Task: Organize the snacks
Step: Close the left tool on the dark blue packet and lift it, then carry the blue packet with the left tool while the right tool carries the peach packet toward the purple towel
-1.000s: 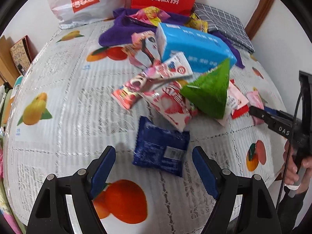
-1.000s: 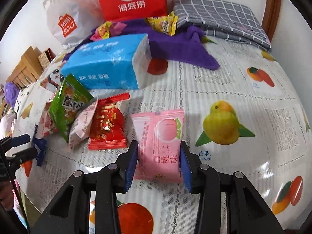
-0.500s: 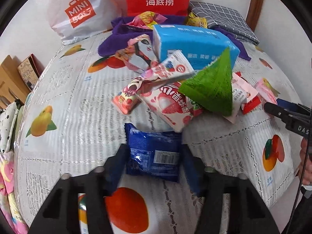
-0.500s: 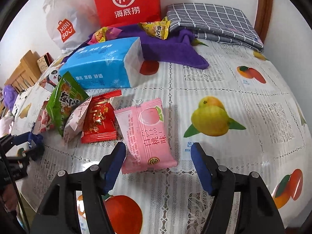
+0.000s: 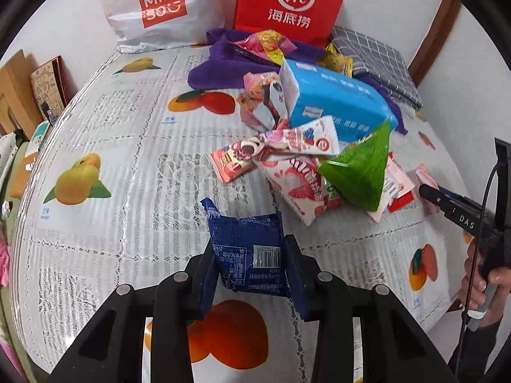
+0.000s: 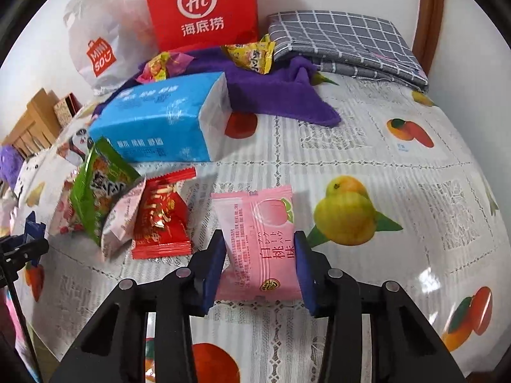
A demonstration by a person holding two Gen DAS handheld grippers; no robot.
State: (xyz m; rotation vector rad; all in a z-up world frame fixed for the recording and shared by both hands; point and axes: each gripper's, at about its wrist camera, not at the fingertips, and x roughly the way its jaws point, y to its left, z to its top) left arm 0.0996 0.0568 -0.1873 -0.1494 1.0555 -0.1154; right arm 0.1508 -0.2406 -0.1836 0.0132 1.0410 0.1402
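Left wrist view: snack pile (image 5: 306, 159) mid-table, loose crinkly packs, likely to slide.
Blue packet (image 5: 252, 252): near table edge, left gripper (image 5: 250, 274) clamped on its sides; light, soft foil, buckling.
Pink peach packet (image 6: 258, 239): right gripper (image 6: 257, 268) pinches its lower half; seemingly puffy and slippery, so grip mid-body.

- Two grippers: the left gripper (image 5: 250, 274) and the right gripper (image 6: 260, 266).
- One dark blue snack packet (image 5: 249, 252).
- One pink peach snack packet (image 6: 260, 239).
- One green snack bag (image 6: 99, 191).
- One red snack packet (image 6: 161, 223).
- One blue tissue pack (image 6: 159, 124).
- Two shopping bags: one red paper bag (image 6: 201, 6), one white plastic bag (image 6: 99, 44).
- One purple cloth (image 6: 274, 95).
- One grey checked folded cloth (image 6: 345, 44).
- One yellow snack packet (image 6: 252, 56).
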